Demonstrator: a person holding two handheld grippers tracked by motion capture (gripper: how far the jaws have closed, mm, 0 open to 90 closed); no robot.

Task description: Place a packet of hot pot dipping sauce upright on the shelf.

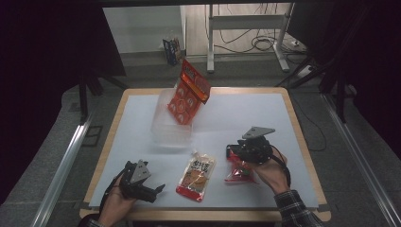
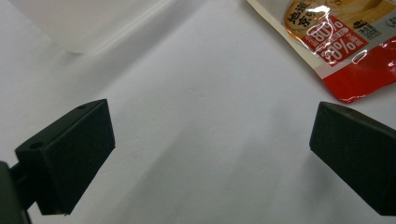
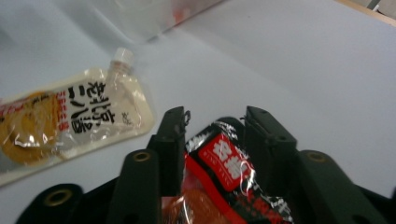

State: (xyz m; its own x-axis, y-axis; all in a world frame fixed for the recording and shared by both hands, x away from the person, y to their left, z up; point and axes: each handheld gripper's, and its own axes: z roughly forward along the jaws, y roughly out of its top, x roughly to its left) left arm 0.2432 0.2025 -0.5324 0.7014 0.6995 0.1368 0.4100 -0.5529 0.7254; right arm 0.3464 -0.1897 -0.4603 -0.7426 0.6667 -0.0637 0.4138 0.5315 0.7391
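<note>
White sheeting [image 1: 246, 118] covers your wood-rimmed table [image 1: 302, 142], which stands on grey floor with a metal-legged frame and loose cables behind. Your right gripper [image 3: 214, 122] is clamped on the red crinkly snack packet [image 3: 227, 164] at the sheet's near right, beside the cream spouted pouch [image 1: 196, 176]. Your left gripper [image 2: 212, 144] stands wide apart over bare sheet, grasping nothing.

The left tool [image 1: 142, 182] rests low at the near left edge, held in the left hand [image 1: 116, 201], jaws spread wide. The right tool [image 3: 212, 128], gripped from behind by the right hand [image 1: 272, 172], has its jaws drawn close together.
</note>
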